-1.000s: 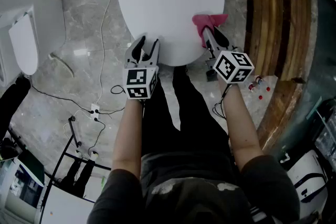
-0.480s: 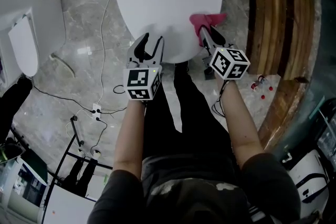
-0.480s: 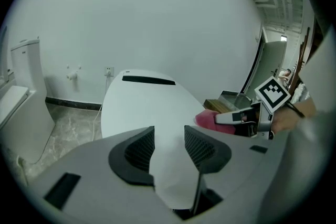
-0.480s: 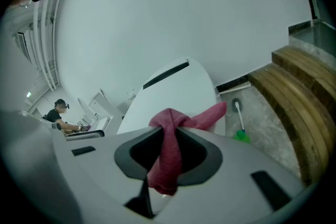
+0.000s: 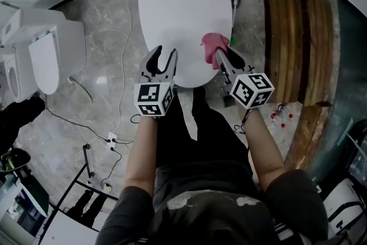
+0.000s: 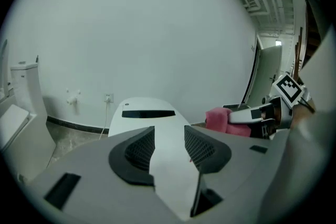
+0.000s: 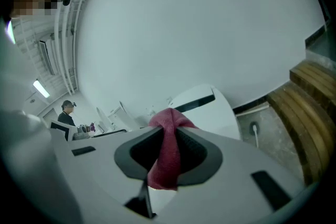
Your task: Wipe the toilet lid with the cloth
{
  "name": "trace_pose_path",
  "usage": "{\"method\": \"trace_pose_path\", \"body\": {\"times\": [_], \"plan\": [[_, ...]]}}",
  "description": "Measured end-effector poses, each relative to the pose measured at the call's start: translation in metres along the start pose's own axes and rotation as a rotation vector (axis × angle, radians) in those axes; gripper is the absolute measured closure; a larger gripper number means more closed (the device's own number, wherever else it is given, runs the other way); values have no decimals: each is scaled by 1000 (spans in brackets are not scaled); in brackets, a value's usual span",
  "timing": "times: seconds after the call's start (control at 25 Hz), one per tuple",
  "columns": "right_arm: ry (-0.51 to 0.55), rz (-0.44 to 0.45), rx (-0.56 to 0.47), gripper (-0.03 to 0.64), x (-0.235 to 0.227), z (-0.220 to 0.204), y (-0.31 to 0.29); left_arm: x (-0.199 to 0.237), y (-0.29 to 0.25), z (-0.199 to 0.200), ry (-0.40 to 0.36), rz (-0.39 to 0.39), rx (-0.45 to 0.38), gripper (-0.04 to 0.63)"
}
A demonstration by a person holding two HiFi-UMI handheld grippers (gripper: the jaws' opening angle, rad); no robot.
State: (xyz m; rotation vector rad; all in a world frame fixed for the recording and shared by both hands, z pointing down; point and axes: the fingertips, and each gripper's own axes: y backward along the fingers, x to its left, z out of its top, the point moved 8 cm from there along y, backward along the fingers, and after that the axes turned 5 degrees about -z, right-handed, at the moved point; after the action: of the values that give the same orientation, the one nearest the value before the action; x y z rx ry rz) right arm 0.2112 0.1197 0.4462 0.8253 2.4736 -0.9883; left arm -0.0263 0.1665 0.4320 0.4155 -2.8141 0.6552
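The white toilet lid [image 5: 180, 14] lies closed in front of me, seen from above in the head view, with a dark slot near its far end. My right gripper [image 5: 218, 52] is shut on a pink cloth [image 5: 212, 43], held over the lid's right front edge; the cloth [image 7: 168, 149] hangs bunched between the jaws in the right gripper view. Over the lid's front left edge my left gripper [image 5: 160, 59] stands open with nothing between its fingers. The lid [image 6: 144, 113] shows beyond its jaws, with the cloth [image 6: 223, 121] at the right.
A second white toilet [image 5: 43, 60] stands at the left on the grey marble floor. Cables and a power strip [image 5: 112, 137] lie on the floor at lower left. Wooden planks [image 5: 298, 49] run along the right. Small red-capped bottles [image 5: 281, 116] sit near my right wrist.
Both grippers have lifted and the view has tilted up, so the whole lid with its far end now shows. The cloth stays gripped on the right.
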Motion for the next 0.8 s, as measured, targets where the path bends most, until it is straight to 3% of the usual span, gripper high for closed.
{"method": "trace_pose_path", "body": {"times": [0.12, 0.16, 0.28, 0.56, 0.8], "plan": [[35, 28, -17, 549, 12, 20, -15, 10, -3, 21, -3, 14, -53, 408], [44, 32, -21, 549, 14, 25, -21, 15, -5, 27, -6, 23, -69, 446], [64, 39, -26, 549, 22, 36, -45, 34, -11, 39, -24, 46, -103, 472], [70, 40, -3, 549, 55, 58, -122, 100, -39, 69, -26, 62, -117, 549], [70, 24, 5, 549, 79, 92, -198, 160, -85, 102, -45, 31, -99, 558]]}}
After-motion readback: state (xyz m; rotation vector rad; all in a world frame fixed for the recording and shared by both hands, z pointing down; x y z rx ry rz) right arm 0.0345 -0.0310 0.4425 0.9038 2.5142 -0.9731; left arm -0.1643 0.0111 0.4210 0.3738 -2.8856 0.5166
